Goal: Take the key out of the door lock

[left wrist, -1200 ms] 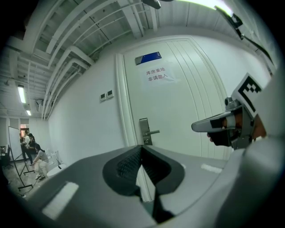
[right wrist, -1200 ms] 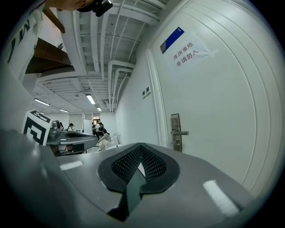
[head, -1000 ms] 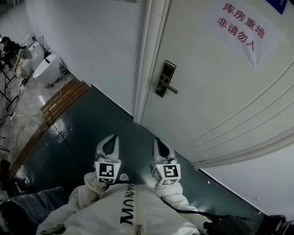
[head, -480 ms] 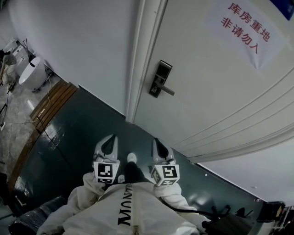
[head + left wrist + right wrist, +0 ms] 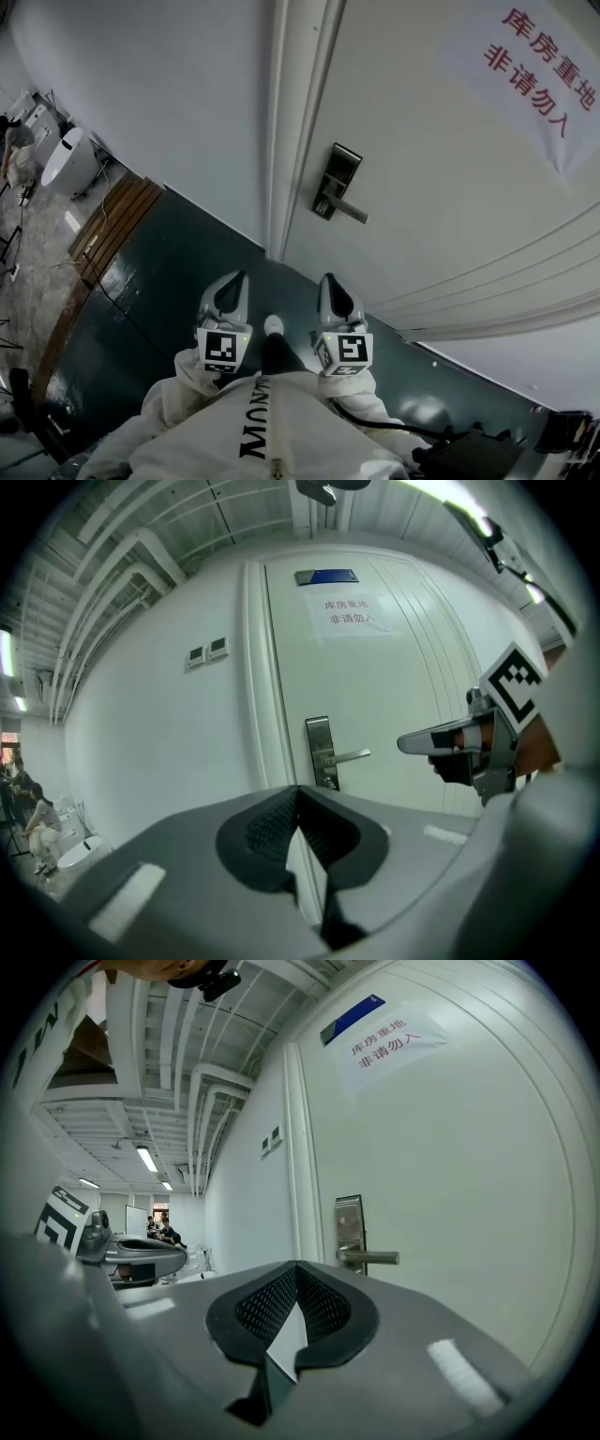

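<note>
Left hand-held gripper [image 5: 233,281] and right hand-held gripper [image 5: 331,282] are pointing side by side at one door lock [image 5: 336,182], both pressed together, empty; key probably too small to resolve.

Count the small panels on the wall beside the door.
2. Both sit side by side on the wall left of the door frame: the left panel, and the right panel nearer the frame. More may lie outside the view.
</note>
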`<state>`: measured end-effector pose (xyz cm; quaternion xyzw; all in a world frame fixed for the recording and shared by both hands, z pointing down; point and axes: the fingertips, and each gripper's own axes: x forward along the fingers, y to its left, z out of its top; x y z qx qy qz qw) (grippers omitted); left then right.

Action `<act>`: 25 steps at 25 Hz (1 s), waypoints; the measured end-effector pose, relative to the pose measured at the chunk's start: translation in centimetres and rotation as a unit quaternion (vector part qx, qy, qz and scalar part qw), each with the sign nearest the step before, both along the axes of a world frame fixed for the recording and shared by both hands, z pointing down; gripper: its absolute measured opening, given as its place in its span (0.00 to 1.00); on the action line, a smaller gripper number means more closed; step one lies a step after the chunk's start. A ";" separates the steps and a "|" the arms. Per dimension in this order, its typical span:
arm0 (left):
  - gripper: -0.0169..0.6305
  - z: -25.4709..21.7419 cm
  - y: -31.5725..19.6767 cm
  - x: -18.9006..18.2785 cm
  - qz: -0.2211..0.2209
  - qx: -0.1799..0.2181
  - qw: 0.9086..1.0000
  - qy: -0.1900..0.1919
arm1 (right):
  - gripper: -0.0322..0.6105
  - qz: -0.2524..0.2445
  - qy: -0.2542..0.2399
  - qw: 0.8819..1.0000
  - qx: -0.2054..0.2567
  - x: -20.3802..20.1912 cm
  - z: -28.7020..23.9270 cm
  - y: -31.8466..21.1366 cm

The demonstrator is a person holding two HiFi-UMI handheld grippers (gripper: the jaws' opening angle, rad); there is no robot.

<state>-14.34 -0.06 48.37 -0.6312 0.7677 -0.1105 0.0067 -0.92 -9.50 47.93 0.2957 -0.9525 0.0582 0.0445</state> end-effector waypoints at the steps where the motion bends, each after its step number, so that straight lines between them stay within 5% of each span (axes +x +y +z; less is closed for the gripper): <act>1: 0.03 -0.1 -0.9 -0.4 0.004 -0.001 1.000 -0.002 | 0.05 0.005 -0.003 1.000 0.001 -0.4 -0.2 -0.9; 16: 0.03 -1.6 -14.9 -4.1 0.050 -0.004 0.998 -0.027 | 0.05 0.044 -0.011 0.998 0.047 -4.5 -2.5 -13.1; 25: 0.03 -1.5 -19.2 -4.8 0.088 -0.006 0.996 -0.025 | 0.05 0.079 -0.006 0.996 0.045 -4.8 -2.1 -16.2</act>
